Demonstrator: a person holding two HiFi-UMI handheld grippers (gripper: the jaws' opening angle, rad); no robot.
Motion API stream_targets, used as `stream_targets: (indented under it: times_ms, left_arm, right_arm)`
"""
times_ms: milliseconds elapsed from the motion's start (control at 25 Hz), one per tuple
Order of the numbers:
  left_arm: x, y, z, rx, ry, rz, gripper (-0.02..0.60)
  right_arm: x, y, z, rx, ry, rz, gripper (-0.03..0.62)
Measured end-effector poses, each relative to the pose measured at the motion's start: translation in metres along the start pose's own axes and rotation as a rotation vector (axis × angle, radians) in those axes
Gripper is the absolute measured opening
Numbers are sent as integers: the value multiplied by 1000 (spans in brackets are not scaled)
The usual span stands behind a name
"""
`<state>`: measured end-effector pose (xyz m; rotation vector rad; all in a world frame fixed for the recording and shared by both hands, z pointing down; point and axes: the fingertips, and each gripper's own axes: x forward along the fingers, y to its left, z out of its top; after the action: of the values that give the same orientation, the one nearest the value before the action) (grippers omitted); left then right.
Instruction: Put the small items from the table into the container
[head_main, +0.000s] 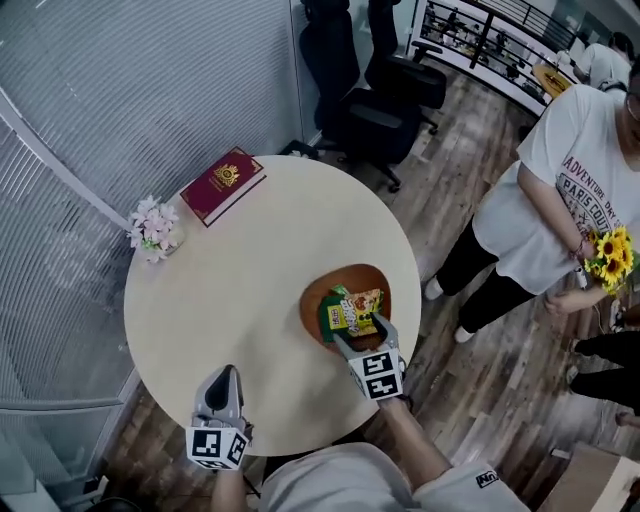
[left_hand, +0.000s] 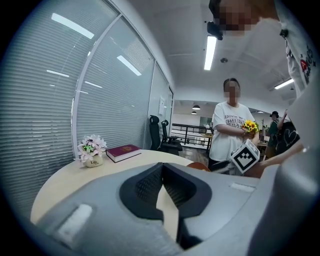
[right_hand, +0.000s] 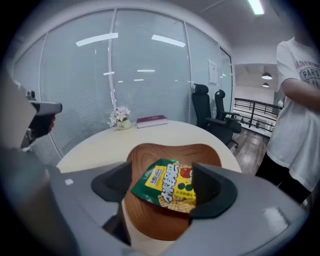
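Observation:
A green and yellow snack packet (head_main: 352, 308) lies in a brown wooden bowl (head_main: 314, 297) at the right side of the round pale table (head_main: 240, 290). My right gripper (head_main: 354, 326) reaches over the bowl's near rim. In the right gripper view the packet (right_hand: 170, 181) sits between the spread jaws of the right gripper (right_hand: 162, 186); the left jaw stands apart from it, and the right jaw is at its edge. The bowl (right_hand: 150, 220) fills the space below. My left gripper (head_main: 226, 373) hovers over the table's near edge, shut and empty (left_hand: 161, 172).
A dark red book (head_main: 222, 184) and a small pot of pale flowers (head_main: 153, 228) sit at the table's far left. A person in a white T-shirt (head_main: 560, 200) stands to the right holding sunflowers (head_main: 610, 255). Office chairs (head_main: 370, 90) stand behind the table, a glass wall to the left.

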<state>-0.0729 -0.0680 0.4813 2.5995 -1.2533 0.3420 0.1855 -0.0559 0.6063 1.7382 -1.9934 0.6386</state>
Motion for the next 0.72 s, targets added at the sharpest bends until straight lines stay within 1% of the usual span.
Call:
stream_targets:
  times_ms: [80, 120, 160, 240, 320, 480, 720]
  left_arm:
    - [1, -4, -1, -2, -10, -1, -3]
    - [2, -7, 0, -4, -12, -3, -3]
    - [4, -11, 3, -6, -12, -6, -3]
    - [5, -20, 6, -5, -11, -16, -3]
    - [5, -27, 2, 1, -17, -31, -3]
    - [10, -41, 1, 1, -24, -55, -3]
    - [10, -48, -7, -5, -4, -67, -3]
  right_arm:
    - [-18, 1, 17, 38, -96, 10, 237]
    - [-27, 4, 26, 68, -146, 29, 139]
    - [-35, 9, 34, 105, -194, 62, 9]
    - [-47, 24, 44, 181, -256, 144, 2]
    - [-57, 41, 46, 201, -273, 189, 2]
    - [-73, 63, 43, 159, -272, 199, 2]
    - [-80, 65, 26, 139, -233, 188, 2]
